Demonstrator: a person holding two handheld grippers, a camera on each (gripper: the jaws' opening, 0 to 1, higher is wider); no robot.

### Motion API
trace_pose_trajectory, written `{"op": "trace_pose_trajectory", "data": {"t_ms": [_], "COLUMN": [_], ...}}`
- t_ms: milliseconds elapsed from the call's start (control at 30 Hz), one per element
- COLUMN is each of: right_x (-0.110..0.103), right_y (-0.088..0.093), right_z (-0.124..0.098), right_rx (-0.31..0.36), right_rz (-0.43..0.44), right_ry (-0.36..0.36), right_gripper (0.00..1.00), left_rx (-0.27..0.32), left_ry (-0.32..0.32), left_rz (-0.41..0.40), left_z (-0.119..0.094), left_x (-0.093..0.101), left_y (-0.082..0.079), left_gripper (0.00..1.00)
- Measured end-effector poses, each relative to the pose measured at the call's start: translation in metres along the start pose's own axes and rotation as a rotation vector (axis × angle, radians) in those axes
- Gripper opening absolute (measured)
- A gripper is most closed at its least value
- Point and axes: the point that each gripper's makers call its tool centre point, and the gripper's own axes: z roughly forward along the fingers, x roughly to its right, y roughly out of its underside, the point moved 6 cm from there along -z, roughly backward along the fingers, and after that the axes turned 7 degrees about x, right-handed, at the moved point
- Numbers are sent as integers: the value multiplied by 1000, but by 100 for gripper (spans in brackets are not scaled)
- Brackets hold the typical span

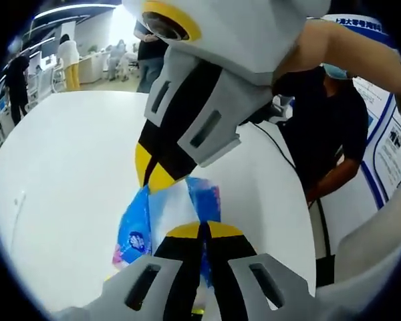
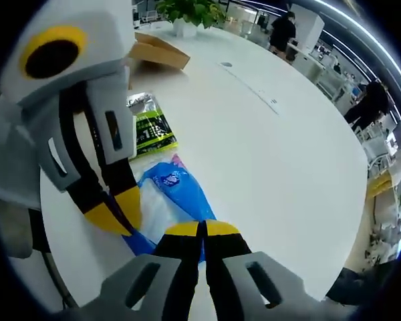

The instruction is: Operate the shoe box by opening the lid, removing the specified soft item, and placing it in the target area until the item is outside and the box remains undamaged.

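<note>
White bench [image 2: 281, 154] carries the blue soft pack [image 2: 177, 190] at lower centre — both grippers, left gripper [image 1: 200, 231] and right gripper [image 2: 202, 231], clamp it with jaws closed; opposite pulling could tear it.

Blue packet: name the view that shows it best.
Right gripper view. The blue packet lies on the white table there, its printed face mostly visible between both grippers. In the left gripper view the blue packet is largely covered by jaws.
</note>
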Motion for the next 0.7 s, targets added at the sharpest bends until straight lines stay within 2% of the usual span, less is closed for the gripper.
{"op": "trace_pose_trajectory", "data": {"t_ms": [167,300,467,700], "right_x": [-1,-1,-4,-8], "right_y": [1,0,-7,-20], "right_z": [0,0,-5,-14], "right_rx": [-11,-15,-3,23], "right_rz": [-8,-17,-21,-12], "right_ry": [6,19,33,64], "right_gripper": [0,6,9,14], "left_rx": [5,8,22,32], "left_ry": [-2,-17,-32,-60], "left_rz": [-7,-6,11,35], "left_z": [-1,-6,-16,-34], "left_x": [1,2,3,6], "left_y": [-1,-1,-5,-9], "left_gripper": [1,2,4,12]}}
